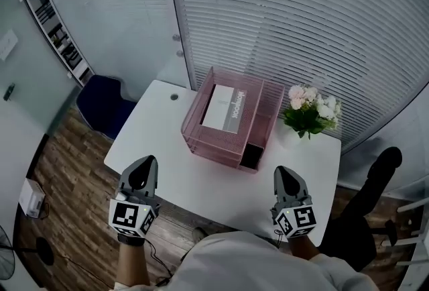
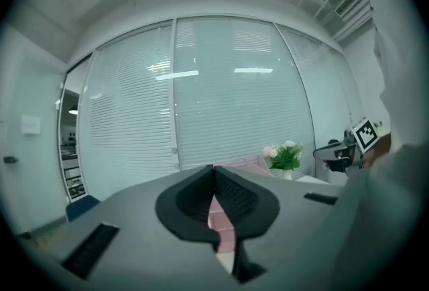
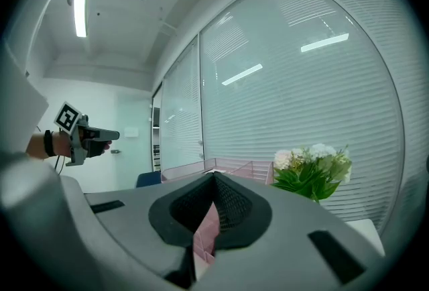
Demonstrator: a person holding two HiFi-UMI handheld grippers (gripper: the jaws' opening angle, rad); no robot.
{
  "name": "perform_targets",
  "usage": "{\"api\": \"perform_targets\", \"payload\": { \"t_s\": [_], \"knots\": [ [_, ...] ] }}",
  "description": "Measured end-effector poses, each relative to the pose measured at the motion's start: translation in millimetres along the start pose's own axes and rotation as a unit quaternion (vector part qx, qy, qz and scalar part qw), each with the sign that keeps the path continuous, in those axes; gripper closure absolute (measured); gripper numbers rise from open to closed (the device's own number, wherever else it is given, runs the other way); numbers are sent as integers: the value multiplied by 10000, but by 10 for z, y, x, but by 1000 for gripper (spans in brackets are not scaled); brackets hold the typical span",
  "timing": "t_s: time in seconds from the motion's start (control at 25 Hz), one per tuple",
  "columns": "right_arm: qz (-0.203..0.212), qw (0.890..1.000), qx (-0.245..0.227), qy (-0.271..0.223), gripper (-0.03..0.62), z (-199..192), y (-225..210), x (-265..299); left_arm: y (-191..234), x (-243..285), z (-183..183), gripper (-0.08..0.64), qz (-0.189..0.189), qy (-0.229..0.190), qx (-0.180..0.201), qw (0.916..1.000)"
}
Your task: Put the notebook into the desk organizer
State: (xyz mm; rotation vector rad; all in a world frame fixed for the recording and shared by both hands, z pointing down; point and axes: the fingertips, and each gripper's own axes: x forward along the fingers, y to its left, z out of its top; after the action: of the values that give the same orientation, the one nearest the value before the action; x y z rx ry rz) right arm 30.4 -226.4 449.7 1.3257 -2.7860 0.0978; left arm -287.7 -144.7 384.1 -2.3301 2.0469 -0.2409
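Head view is showing left gripper (image 1: pixel 144 163) and right gripper (image 1: pixel 283 173) closed, empty, at six o'clock of desk organizer (image 1: pixel 200 127) holding notebook (image 1: pixel 224 108).

**Three Lenses on One Pink Organizer**

Head view: from high over the near edge of the white tabletop (image 1: pixel 167 179), aimed forward and steeply down. Far enough back to take in the whole top, the wooden floor (image 1: pixel 67 169), the left tongs (image 1: pixel 143 172) and the right tongs (image 1: pixel 287 181).

Left gripper view: from just behind its own jaws, low and tipped slightly upward, facing the window blinds (image 2: pixel 228 95).

Right gripper view: set the same way, facing the same blinds.

Shared by all three: the pink mesh desk organizer (image 1: pixel 201 132) and the bouquet (image 1: pixel 310 108). Caught at the edge of each gripper view: the opposite tongs.
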Motion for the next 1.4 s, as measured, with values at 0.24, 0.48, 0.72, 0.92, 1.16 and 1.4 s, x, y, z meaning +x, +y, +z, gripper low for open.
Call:
{"api": "perform_targets", "payload": {
  "t_s": [0.24,0.48,0.72,0.92,1.16,1.4],
  "knots": [
    [146,9998,-54,-82,579,71,156,41,153,-336,-174,551,469,-110,-561,9973],
    [235,9996,-129,-81,580,91,257,50,192,-475,-290,551,637,-184,-793,9946],
    [258,9995,-185,-86,580,116,314,43,167,-544,-427,551,654,-150,-907,9936],
    [262,9994,-223,-61,580,109,344,61,179,-558,-489,551,655,-165,-975,9929],
    [232,9996,-143,-86,580,88,359,65,191,-540,-499,551,617,-153,-980,9932],
    [185,9996,-181,-80,580,85,351,59,179,-499,-500,551,548,-141,-958,9938]
  ]
}}
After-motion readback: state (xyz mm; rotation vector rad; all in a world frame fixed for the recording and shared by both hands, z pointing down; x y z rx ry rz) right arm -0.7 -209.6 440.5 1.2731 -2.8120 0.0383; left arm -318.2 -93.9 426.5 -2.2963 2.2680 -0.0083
